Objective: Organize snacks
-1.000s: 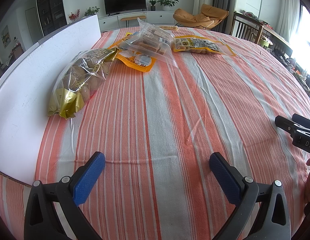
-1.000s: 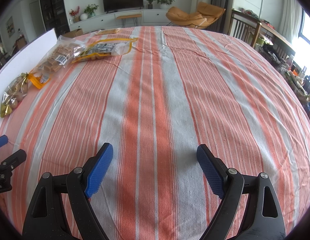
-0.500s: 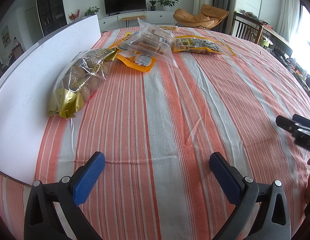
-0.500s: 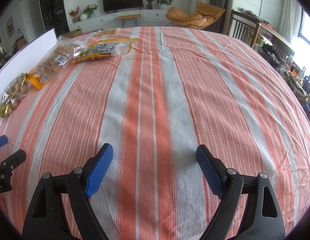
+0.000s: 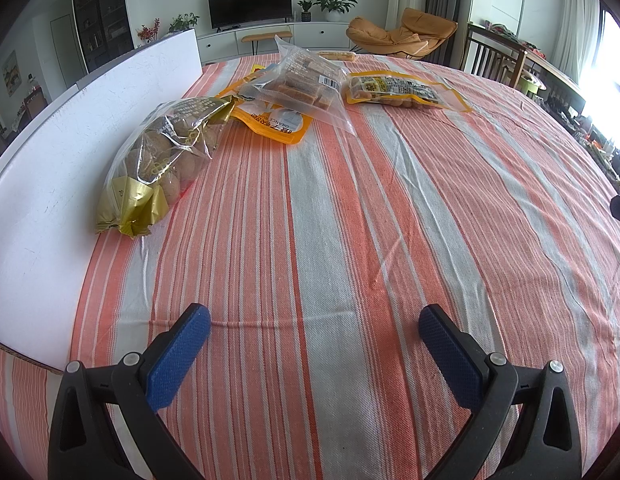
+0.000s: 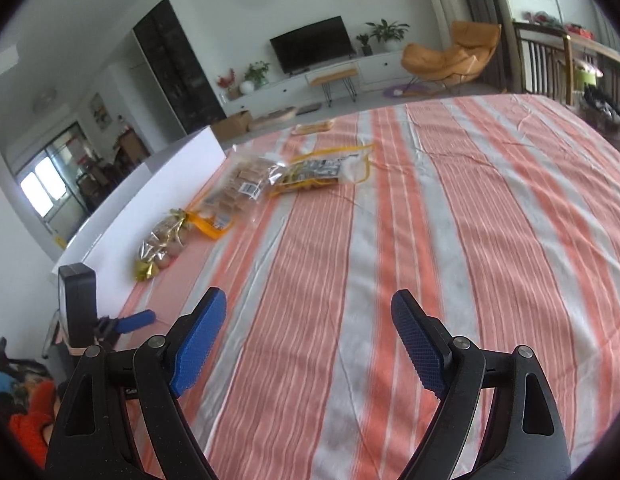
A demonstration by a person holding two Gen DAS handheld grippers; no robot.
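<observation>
Several snack bags lie on the striped cloth at the far left: a clear bag with gold trim holding round snacks (image 5: pixel 166 160), an orange pouch (image 5: pixel 274 120), a clear bag of brown bars (image 5: pixel 306 84) lying over it, and a yellow-edged bag (image 5: pixel 401 90). They also show in the right wrist view: the gold-trim bag (image 6: pixel 162 246), the bars bag (image 6: pixel 240 184), the yellow-edged bag (image 6: pixel 313 172). My left gripper (image 5: pixel 313 352) is open and empty above the cloth, well short of the bags. My right gripper (image 6: pixel 310 340) is open, empty and raised.
A white board (image 5: pixel 70 176) stands along the table's left side beside the bags. A small packet (image 5: pixel 335 55) lies at the far edge. The left gripper's blue tip (image 6: pixel 136 320) shows at the lower left of the right wrist view. Chairs stand to the right.
My right gripper has lifted and tilted up and left, with motion blur; it has nearly left the left wrist view. My left gripper has stayed still and open.
</observation>
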